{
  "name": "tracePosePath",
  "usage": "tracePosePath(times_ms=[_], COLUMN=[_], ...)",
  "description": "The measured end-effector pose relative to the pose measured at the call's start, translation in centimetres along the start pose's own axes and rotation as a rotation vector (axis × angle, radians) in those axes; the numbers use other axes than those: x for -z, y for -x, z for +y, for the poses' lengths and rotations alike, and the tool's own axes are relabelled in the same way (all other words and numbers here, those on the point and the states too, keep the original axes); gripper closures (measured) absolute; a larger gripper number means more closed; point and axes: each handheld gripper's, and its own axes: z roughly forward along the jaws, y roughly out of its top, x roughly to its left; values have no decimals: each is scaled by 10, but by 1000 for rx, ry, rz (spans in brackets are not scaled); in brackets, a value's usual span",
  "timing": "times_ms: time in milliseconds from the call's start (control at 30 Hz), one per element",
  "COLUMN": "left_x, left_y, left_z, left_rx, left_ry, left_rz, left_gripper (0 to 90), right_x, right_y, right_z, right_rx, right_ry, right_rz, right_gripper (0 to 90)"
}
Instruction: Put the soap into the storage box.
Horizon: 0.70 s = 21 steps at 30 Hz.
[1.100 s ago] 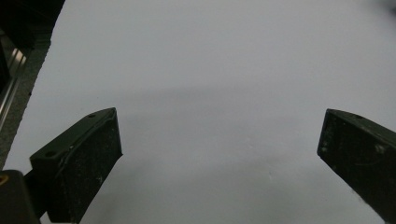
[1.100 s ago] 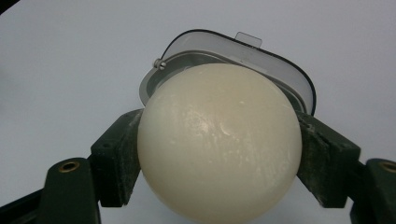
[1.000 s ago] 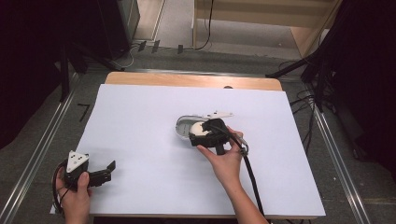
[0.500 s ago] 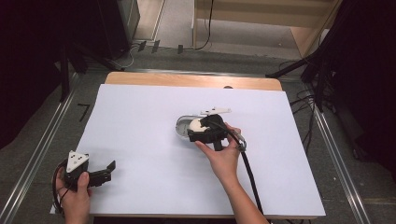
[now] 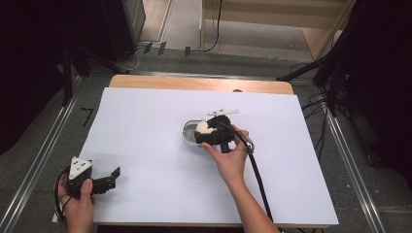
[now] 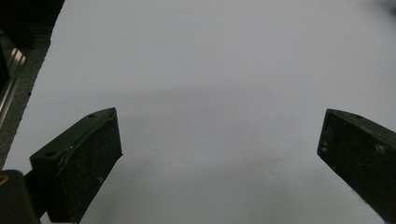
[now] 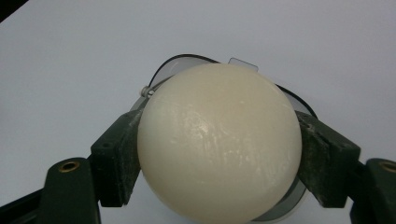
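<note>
A cream-white ball (image 7: 219,140) sits clamped between the two black jaws of my right gripper (image 7: 219,154), held over a round, clear-rimmed dish (image 7: 187,63) on the white table cover. From the high view, the right gripper (image 5: 206,132) is near the table's middle with the ball (image 5: 202,127) at its tip above the dish (image 5: 188,132). My left gripper (image 5: 112,178) rests at the near left corner, jaws wide apart, and its own view has bare white surface between the fingers (image 6: 79,163).
A small white flat piece (image 5: 223,112) lies just beyond the dish. The white sheet (image 5: 145,116) covers most of the wooden table. Metal rails (image 5: 43,160) run along both sides, and cables lie on the floor to the right.
The right gripper with the ball has shifted slightly left and away over the dish. The left gripper has stayed put.
</note>
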Motion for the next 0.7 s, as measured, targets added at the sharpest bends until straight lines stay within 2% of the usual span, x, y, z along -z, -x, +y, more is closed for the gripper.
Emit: tracePosePath(times_ms=[700], left_x=[0], left_y=[0], left_z=[0], left_rx=[1], left_ry=[0], left_rz=[0], left_gripper=[4], right_x=[-17], right_y=[2], right_z=[5], right_rx=[-18], right_ry=[-24], right_rz=[-19], right_gripper=[250])
